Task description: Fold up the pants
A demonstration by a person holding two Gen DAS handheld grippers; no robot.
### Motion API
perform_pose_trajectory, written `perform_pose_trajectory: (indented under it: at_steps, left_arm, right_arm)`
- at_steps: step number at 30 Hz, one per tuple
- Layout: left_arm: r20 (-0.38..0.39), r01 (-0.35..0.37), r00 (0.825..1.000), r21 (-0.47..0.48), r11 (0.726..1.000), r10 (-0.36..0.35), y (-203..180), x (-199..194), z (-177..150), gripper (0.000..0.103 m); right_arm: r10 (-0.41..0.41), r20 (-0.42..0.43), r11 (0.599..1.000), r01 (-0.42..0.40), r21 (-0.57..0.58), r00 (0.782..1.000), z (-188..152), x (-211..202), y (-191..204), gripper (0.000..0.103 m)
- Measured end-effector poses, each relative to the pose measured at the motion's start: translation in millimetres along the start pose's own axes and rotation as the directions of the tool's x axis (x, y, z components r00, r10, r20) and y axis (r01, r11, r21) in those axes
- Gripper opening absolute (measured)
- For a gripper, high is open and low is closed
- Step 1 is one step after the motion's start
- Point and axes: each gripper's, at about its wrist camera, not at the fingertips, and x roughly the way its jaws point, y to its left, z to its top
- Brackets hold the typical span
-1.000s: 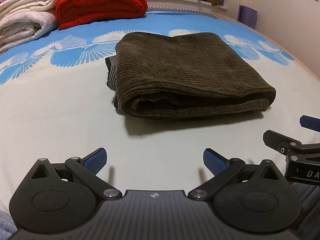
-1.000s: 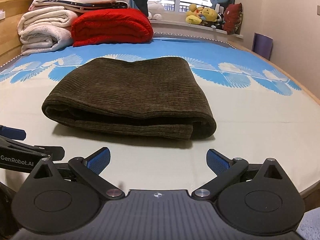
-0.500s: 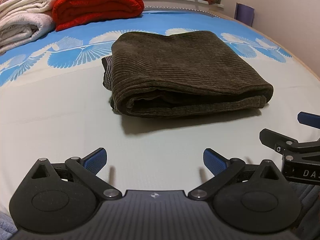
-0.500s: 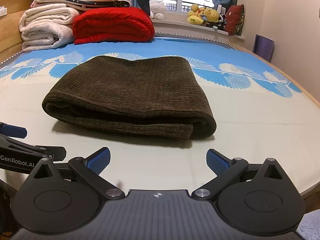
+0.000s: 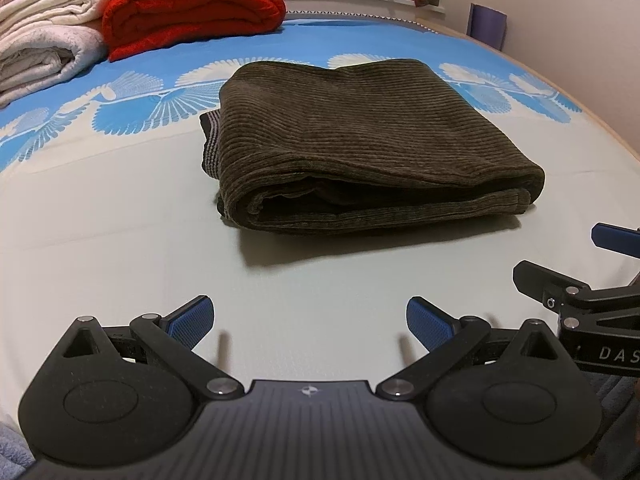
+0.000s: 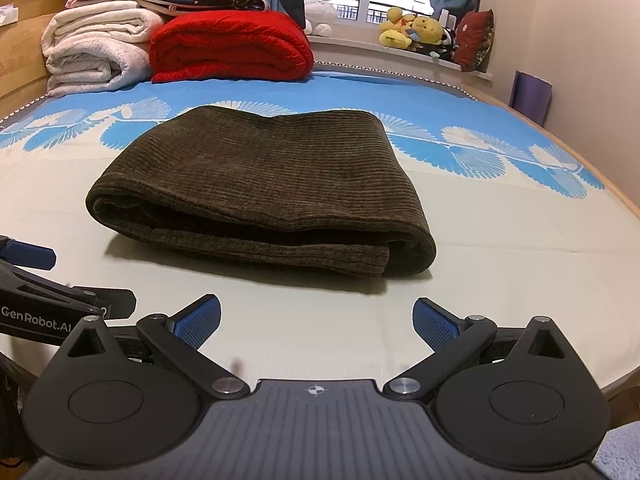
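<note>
Honestly, we think this one's basically done: the pants (image 5: 372, 148) sit folded into a compact brown corduroy bundle in the middle of the bed (image 5: 120, 216), layers stacked, maybe only a tidy-up left. Our left hand-held gripper (image 5: 308, 320) and right hand-held gripper (image 6: 316, 320) both hang wide open, holding nothing, just short of the bundle. Readable writing: "GenRobot.AI" on the left one, "DAS" on the right.

The bed (image 6: 500, 240), in a cream sheet with a blue fan-patterned band, carries folded brown corduroy pants (image 6: 260, 188) at its middle; behind them, side by side, lie a red blanket (image 6: 232, 46) and stacked white blankets (image 6: 96, 56).
</note>
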Motion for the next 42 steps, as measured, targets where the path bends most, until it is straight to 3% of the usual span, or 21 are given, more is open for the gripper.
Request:
perform_pose_trajectory:
  at_steps: [42]
  left_arm:
    - [-0.007, -0.012, 1.0, 0.011, 1.0, 0.013, 1.4, 2.6, -0.3, 0.103]
  right_arm:
    - [0.001, -0.002, 1.0, -0.001, -0.006, 1.0, -0.8, 0.1, -1.0, 0.102]
